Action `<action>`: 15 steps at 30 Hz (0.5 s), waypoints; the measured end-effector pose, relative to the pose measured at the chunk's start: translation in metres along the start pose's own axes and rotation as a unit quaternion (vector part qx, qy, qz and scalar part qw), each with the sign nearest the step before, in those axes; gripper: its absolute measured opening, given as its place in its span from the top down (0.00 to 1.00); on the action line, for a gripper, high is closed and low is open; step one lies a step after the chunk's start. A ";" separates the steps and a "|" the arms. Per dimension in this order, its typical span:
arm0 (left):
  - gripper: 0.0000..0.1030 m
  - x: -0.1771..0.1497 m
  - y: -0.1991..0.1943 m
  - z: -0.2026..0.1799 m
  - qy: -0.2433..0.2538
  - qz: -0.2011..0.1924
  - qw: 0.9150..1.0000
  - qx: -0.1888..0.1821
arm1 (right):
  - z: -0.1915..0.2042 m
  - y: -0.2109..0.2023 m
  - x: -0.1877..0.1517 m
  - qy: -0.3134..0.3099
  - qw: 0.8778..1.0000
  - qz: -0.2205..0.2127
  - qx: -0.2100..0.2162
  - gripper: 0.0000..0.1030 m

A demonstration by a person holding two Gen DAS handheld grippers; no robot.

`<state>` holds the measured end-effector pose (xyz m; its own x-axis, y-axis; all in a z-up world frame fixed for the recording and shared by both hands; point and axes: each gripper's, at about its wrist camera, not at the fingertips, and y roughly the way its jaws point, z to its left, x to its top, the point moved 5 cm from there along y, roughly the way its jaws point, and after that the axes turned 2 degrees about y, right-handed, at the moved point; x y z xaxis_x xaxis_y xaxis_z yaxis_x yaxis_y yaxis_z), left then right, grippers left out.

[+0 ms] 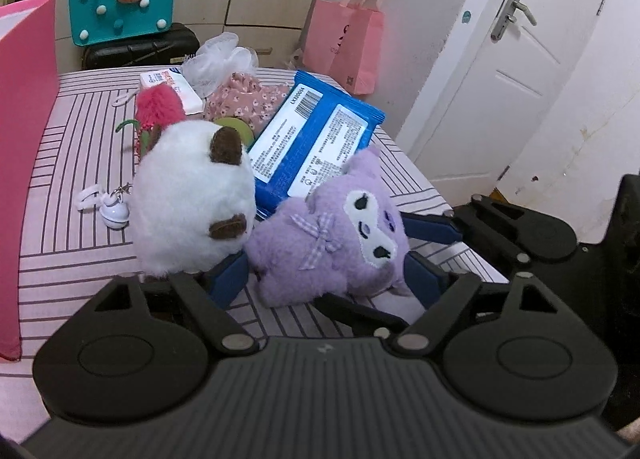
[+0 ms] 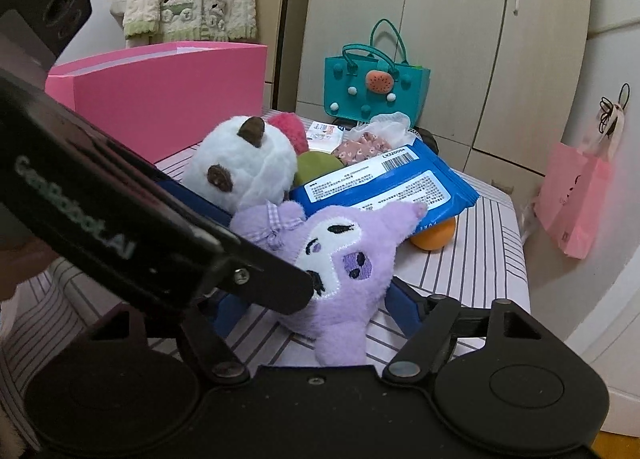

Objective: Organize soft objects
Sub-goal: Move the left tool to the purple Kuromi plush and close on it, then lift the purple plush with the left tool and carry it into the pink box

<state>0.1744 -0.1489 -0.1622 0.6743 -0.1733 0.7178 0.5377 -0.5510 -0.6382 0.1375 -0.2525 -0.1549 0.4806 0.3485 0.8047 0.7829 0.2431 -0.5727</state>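
Striped cloth-covered surface [image 1: 80,163] in a room with white door [image 1: 516,71] and cupboards [image 2: 440,39] — fuzzy purple plush [image 1: 320,251] lies at its near edge beside round white plush [image 1: 188,199], left gripper [image 1: 324,275] and right gripper [image 2: 312,311] both pinching it.

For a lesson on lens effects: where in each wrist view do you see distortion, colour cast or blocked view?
Left wrist view: the white door bows in a curve, and the hanging pink bag glows with a reddish bleed. Right wrist view: the wardrobe bends toward the edges, and the left gripper hides part of the purple plush.
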 end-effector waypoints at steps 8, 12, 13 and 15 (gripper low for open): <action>0.46 -0.002 0.005 0.002 -0.023 0.005 1.000 -0.009 | -0.007 -0.001 -0.002 0.035 0.999 -0.001 0.001 0.38; 0.47 -0.003 0.000 -0.004 -0.009 0.004 1.000 -0.002 | -0.007 -0.002 -0.001 0.046 0.999 -0.003 -0.006 0.40; 0.47 -0.003 -0.002 -0.005 -0.008 0.005 1.000 -0.003 | -0.006 -0.003 -0.002 0.047 0.999 -0.003 -0.008 0.40; 0.47 -0.002 -0.006 -0.006 -0.005 0.009 1.000 -0.007 | -0.005 -0.006 -0.001 0.053 0.999 -0.001 -0.008 0.40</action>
<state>0.1666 -0.1505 -0.1579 0.6888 -0.1742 0.7037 0.5186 -0.5599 -0.6462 0.1343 -0.2593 -0.1518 0.5173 0.2503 0.8184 0.7895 0.2296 -0.5692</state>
